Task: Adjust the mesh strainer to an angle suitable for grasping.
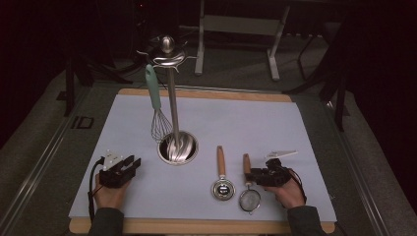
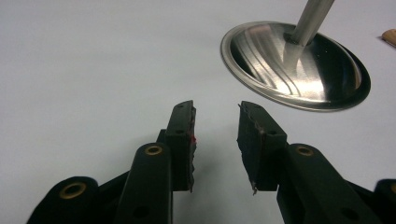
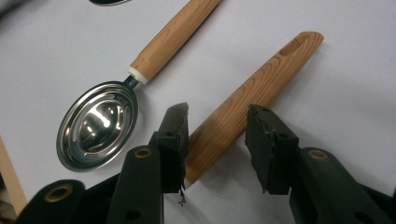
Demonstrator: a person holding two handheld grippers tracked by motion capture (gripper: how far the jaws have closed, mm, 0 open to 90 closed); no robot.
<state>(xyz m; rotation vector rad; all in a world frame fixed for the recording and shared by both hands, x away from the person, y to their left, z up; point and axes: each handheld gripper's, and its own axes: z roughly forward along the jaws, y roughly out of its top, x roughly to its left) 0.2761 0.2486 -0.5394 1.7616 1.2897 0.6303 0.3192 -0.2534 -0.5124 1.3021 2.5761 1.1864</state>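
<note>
Right claw [image 3: 217, 140] parted astride wooden-handled mesh strainer [image 1: 248, 189], ungripped. Left claw [image 2: 215, 135] apart, empty. Teal-handled wire whisk [image 1: 156, 101] hung on steel stand [image 1: 173, 103]; strainer, wooden-handled steel scoop [image 1: 222, 179] outstanding.

High view: fixed above the person's side, facing forward and down over the whole white mat [image 1: 236, 128]. Left gripper view: low and close, facing the stand base [image 2: 299, 65], also seen from above. Right gripper view: close over the wooden handle [image 3: 252, 105], likewise shared with the high view.
</note>
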